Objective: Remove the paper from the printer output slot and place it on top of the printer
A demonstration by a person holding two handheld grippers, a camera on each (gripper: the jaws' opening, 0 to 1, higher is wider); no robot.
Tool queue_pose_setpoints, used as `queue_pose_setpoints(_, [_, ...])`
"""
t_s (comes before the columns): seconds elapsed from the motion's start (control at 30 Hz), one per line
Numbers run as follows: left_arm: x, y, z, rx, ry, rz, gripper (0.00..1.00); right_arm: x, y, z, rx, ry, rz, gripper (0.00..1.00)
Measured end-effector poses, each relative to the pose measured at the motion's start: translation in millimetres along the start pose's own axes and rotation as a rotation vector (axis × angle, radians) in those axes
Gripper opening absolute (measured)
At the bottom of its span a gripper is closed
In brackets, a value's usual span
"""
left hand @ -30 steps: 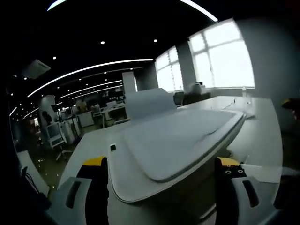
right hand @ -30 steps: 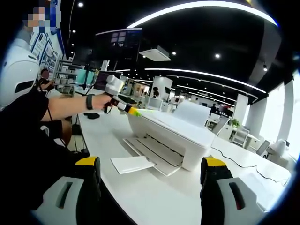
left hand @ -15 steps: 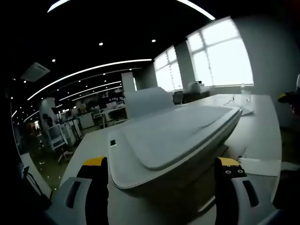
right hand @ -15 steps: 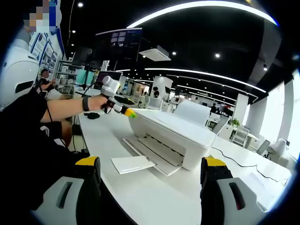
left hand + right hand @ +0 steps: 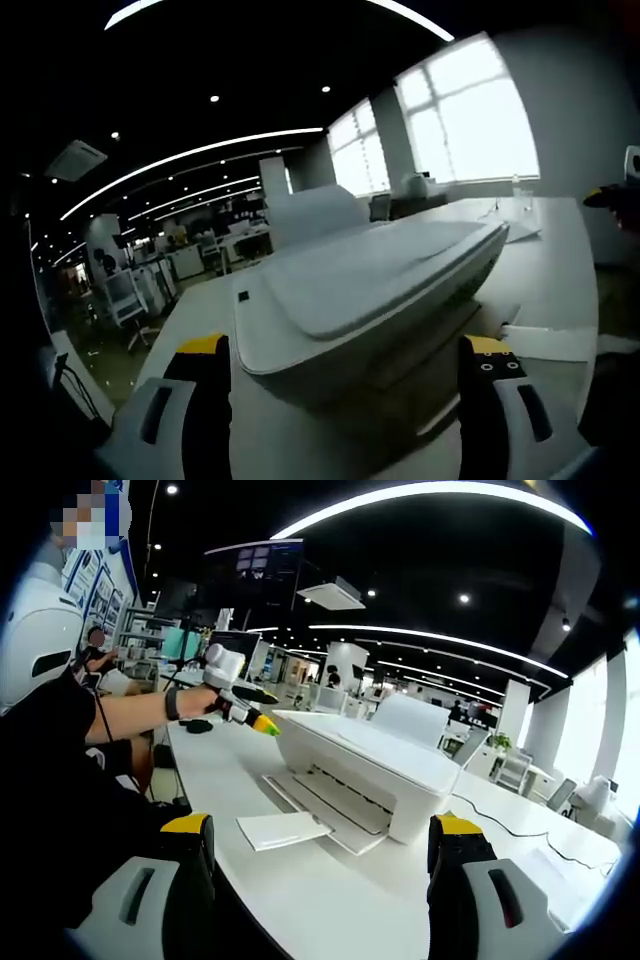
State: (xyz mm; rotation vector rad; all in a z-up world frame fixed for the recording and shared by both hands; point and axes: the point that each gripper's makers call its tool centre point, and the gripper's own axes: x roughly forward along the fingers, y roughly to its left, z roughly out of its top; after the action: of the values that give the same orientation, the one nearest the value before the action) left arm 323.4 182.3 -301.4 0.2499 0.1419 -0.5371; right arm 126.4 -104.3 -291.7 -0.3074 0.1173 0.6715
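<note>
You held your right gripper (image 5: 320, 865) back from the white flatbed desktop printer (image 5: 372, 770), its yellow-tipped jaws spread wide with nothing between them. The white sheet of paper (image 5: 283, 830) lay flat on the white desk (image 5: 330, 905), at the front end of the printer's pulled-out output tray (image 5: 325, 808), and it sat just ahead of those jaws, slightly toward the left one. Its long axis appeared to run crosswise to the tray, roughly side to side before your fingers.

Your left gripper (image 5: 250, 718) hovered beside the printer's far corner, above desk level; its own view showed its jaws spread and empty, looking along the printer lid (image 5: 370, 285), with the paper (image 5: 550, 343) well off to its right.

Judging by this, your right gripper was the nearer one, and the paper lay forward and down from it.
</note>
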Motion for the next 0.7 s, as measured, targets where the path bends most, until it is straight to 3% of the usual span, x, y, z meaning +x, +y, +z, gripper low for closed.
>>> queue_pose_setpoints(0.7, [-22.4,-19.4,-1.7,0.022,-0.008,-0.010,0.97,0.0,0.4,-0.7,0.002,0.001,-0.003,0.83])
